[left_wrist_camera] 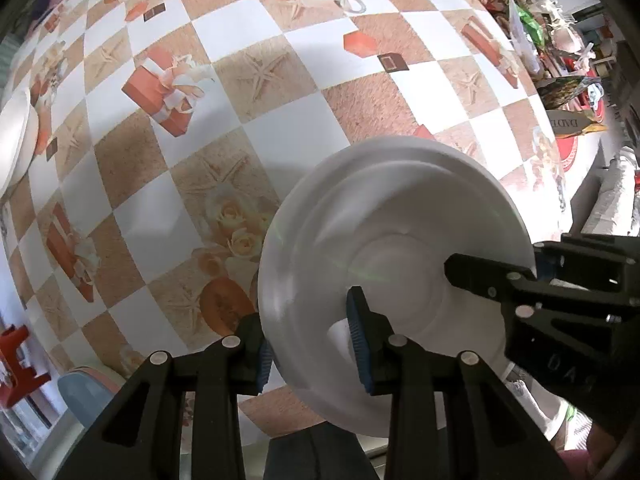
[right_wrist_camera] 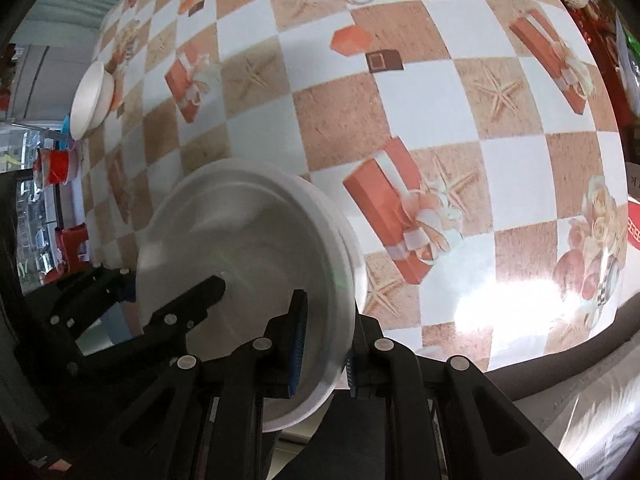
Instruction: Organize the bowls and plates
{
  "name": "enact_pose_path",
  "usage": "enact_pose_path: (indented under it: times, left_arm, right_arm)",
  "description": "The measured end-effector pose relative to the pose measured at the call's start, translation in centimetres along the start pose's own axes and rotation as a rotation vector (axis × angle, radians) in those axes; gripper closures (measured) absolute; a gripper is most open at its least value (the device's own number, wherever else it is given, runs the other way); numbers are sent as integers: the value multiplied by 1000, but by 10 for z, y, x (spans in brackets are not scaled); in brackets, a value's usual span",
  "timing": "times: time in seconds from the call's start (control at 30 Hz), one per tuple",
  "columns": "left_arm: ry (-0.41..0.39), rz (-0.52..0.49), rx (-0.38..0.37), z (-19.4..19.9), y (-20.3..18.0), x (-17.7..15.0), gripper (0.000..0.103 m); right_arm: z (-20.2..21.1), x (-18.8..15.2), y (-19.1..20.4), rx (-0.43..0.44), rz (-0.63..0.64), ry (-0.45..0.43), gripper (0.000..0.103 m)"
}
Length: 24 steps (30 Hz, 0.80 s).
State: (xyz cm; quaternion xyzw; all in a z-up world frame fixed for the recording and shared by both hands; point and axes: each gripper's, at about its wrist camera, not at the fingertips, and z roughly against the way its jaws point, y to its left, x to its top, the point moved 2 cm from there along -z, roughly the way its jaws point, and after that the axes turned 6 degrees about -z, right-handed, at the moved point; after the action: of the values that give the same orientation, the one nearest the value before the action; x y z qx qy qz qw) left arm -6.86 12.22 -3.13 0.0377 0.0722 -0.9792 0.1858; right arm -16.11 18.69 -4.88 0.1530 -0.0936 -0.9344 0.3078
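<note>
A white plate (left_wrist_camera: 400,216) hangs above the checkered tablecloth, gripped from both sides. My left gripper (left_wrist_camera: 310,350) is shut on the plate's near-left rim, one blue pad (left_wrist_camera: 358,336) inside it and one under it. My right gripper (right_wrist_camera: 326,354) is shut on the plate (right_wrist_camera: 248,236) at its right rim; it enters the left wrist view from the right (left_wrist_camera: 472,276). A white bowl (right_wrist_camera: 90,100) stands at the table's far left edge and shows in the left wrist view (left_wrist_camera: 14,140).
The table (right_wrist_camera: 440,92) has a printed cloth with gift boxes and starfish. Packages and clutter (left_wrist_camera: 532,28) line its far right side. A blue chair (left_wrist_camera: 86,394) and a red stool (left_wrist_camera: 18,364) stand off the near left edge.
</note>
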Motion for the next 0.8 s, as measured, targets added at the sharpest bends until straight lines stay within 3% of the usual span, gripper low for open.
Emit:
enact_pose_path:
  times: [0.2, 0.27, 0.47, 0.53, 0.57, 0.8]
  left_arm:
    - [2, -28, 19, 0, -5, 3, 60]
    - [16, -29, 24, -2, -4, 3, 48]
    - [15, -27, 19, 4, 5, -3, 28]
    - [9, -12, 22, 6, 11, -4, 26]
    - [7, -1, 24, 7, 14, -5, 26]
    - [-50, 87, 9, 16, 37, 2, 25]
  right_arm:
    - [-6, 0, -3, -15, 3, 3, 84]
    - [-6, 0, -3, -11, 5, 5, 84]
    - [-8, -2, -3, -16, 13, 24, 83]
    - [-9, -3, -5, -21, 11, 28, 55]
    - [-8, -3, -6, -25, 11, 22, 31]
    - [0, 0, -12, -47, -20, -9, 25]
